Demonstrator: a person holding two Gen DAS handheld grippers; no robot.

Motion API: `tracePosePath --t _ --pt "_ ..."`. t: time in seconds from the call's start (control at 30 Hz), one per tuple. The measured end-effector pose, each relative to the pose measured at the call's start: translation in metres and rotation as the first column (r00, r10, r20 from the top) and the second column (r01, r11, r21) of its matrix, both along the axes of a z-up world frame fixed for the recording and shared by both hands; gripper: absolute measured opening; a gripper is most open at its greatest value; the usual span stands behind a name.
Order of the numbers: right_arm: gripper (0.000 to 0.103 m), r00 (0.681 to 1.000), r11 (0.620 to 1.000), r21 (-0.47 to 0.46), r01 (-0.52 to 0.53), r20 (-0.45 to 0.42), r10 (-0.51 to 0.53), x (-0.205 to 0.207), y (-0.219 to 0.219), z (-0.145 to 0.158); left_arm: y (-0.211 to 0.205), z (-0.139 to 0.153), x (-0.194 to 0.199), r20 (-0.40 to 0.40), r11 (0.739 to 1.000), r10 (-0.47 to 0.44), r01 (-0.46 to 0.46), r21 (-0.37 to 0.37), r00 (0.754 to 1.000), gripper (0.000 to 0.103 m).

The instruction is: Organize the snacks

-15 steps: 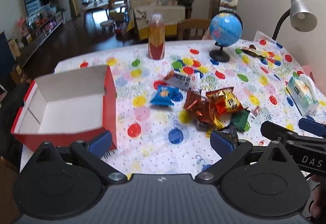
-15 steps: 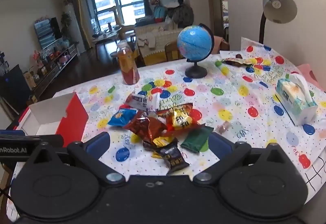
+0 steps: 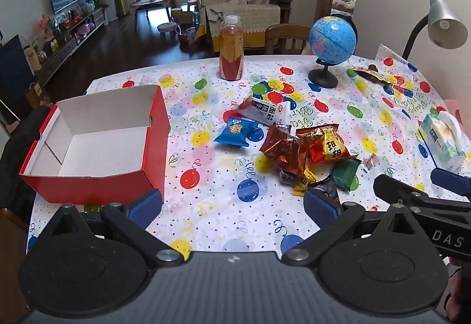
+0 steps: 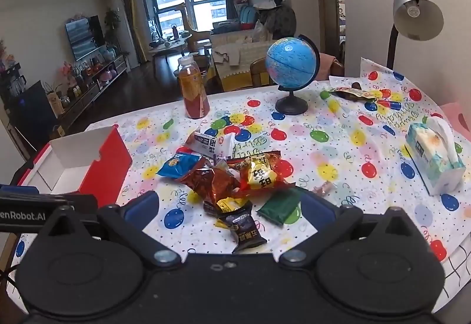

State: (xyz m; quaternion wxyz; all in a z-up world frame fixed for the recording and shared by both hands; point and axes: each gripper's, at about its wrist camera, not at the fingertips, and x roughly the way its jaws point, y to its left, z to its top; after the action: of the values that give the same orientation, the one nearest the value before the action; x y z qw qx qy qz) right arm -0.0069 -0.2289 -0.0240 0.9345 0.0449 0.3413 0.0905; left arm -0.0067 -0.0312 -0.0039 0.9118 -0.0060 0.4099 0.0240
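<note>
A heap of snack packets lies mid-table: a blue packet (image 3: 235,132), a white one (image 3: 266,110), a red-brown foil bag (image 3: 284,149), a red-and-yellow bag (image 3: 326,144) and a green packet (image 3: 346,174). Left of them stands an open red box (image 3: 97,144), white inside, with nothing in it. My left gripper (image 3: 232,206) is open above the near table edge, nothing between its fingers. My right gripper (image 4: 229,207) is open just short of the heap, with a dark packet (image 4: 247,231) and the green packet (image 4: 279,206) lying on the cloth between its fingers.
An orange drink bottle (image 3: 231,51), a blue globe (image 3: 332,44) and a desk lamp (image 3: 446,21) stand at the back. A tissue pack (image 3: 441,138) lies at the right edge, another snack (image 3: 372,75) at the back right. The balloon-print cloth (image 3: 206,177) covers the table.
</note>
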Motion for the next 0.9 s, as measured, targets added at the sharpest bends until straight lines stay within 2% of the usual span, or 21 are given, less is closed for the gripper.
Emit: tracePosePath --t 0.27,0.9 --pt "0.103 1.000 1.000 0.008 -0.006 -0.020 0.007 0.000 0.000 0.000 0.004 -0.002 0.001 -0.025 1.000 0.029 -0.029 -0.009 0.999 0.103" --pt "0.101 1.000 0.999 -0.029 0.016 -0.021 -0.017 -0.012 -0.001 0.004 0.000 -0.005 -0.006 -0.039 0.999 0.028 -0.029 -0.024 0.999 0.103"
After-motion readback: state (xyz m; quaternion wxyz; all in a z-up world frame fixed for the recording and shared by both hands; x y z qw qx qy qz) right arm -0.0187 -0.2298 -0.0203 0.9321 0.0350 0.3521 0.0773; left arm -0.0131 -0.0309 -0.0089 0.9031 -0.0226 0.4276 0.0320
